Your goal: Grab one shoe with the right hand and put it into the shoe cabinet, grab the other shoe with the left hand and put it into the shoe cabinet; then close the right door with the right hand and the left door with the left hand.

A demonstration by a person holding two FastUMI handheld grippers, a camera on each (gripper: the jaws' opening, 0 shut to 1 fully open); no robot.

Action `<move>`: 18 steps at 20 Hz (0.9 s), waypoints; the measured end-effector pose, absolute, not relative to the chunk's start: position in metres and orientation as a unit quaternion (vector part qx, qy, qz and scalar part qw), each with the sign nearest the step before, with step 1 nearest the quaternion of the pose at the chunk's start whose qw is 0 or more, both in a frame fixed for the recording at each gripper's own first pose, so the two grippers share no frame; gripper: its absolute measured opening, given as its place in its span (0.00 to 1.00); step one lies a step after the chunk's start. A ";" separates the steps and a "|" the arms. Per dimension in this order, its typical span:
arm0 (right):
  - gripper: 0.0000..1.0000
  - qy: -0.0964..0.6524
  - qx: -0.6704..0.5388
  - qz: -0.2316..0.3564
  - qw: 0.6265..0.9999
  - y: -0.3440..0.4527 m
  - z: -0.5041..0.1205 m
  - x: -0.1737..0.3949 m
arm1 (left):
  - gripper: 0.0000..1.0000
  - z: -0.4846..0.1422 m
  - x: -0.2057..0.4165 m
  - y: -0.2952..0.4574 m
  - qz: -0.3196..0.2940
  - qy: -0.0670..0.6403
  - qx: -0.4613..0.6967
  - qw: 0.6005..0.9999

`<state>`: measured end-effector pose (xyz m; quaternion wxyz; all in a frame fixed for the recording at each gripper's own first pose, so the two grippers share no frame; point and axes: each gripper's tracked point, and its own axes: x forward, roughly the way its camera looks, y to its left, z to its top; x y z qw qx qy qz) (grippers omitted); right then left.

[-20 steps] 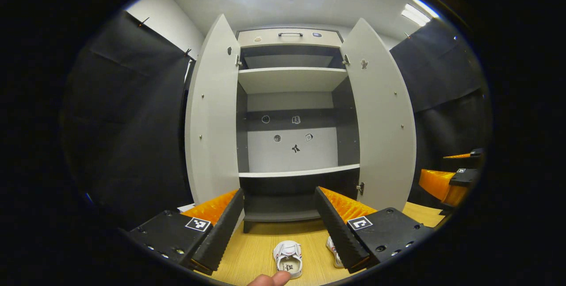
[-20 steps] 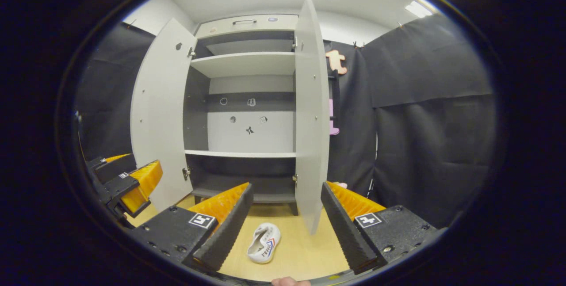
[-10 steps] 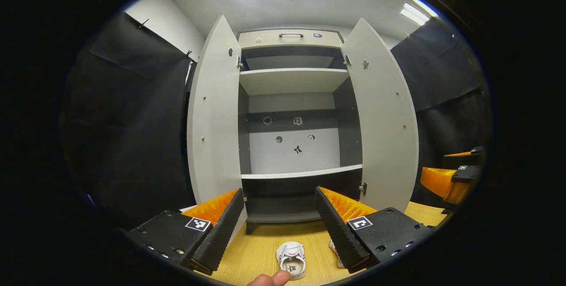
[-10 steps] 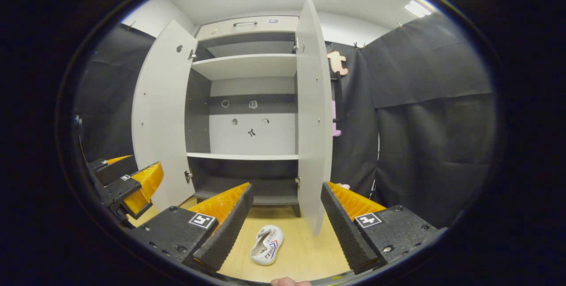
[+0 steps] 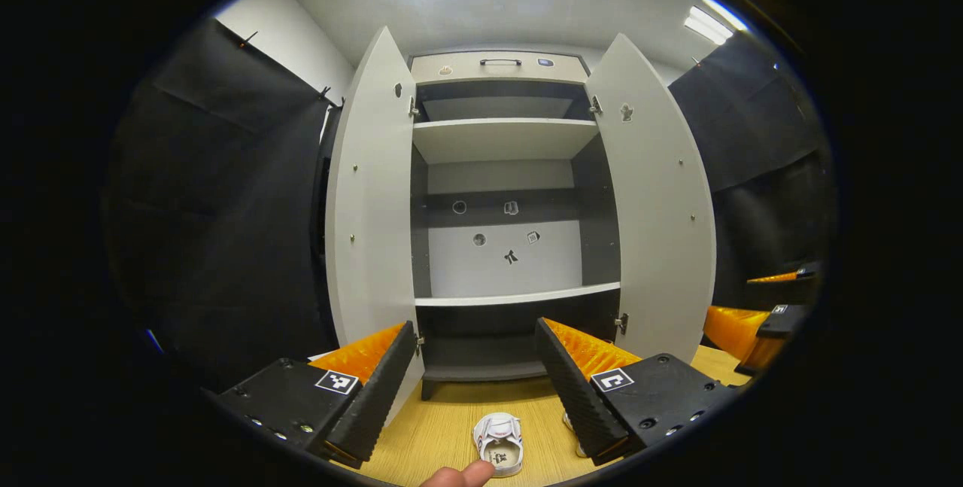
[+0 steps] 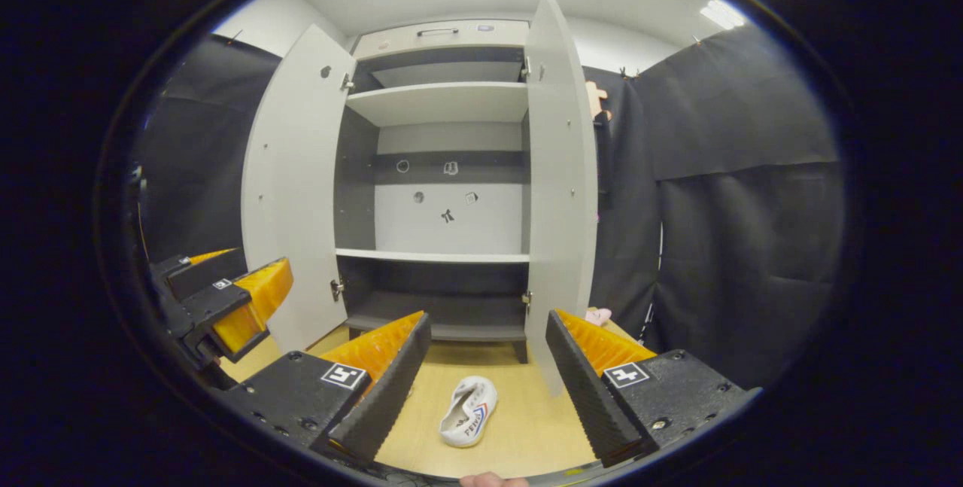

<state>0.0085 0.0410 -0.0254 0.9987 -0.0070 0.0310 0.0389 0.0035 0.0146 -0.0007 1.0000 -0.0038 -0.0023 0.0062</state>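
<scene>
Shoes lie on the wooden floor (image 5: 436,434) before the shoe cabinet (image 5: 500,141), whose two doors stand wide open. In the left gripper view, the left door (image 5: 372,201) is at the left, the left gripper (image 5: 475,385) has its jaws wide apart and holds nothing, and one white shoe (image 5: 499,443) lies between its fingers. In the right gripper view, the right gripper (image 6: 487,381) is also wide open and empty, above the other shoe (image 6: 469,421), near the right door (image 6: 560,186).
</scene>
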 end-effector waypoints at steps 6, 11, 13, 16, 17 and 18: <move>0.99 0.082 -0.014 0.084 0.993 0.073 -0.078 0.028 | 0.96 -0.001 0.001 0.029 0.016 -0.003 -0.001 1.000; 1.00 0.173 0.006 0.121 0.977 0.101 -0.159 0.056 | 0.96 -0.008 -0.002 0.047 0.026 0.002 -0.001 1.000; 1.00 0.208 0.017 0.123 0.970 0.105 -0.188 0.068 | 0.96 -0.012 -0.002 0.057 0.033 0.005 0.001 0.999; 0.98 0.253 0.034 0.130 0.958 0.113 -0.226 0.085 | 0.96 -0.019 -0.001 0.069 0.042 0.011 0.006 0.999; 0.96 0.268 0.036 0.131 0.954 0.115 -0.238 0.091 | 0.96 -0.021 0.000 0.072 0.043 0.014 0.006 0.999; 0.94 0.281 0.037 0.127 0.951 0.115 -0.249 0.095 | 0.96 -0.024 0.001 0.075 0.043 0.017 0.005 0.999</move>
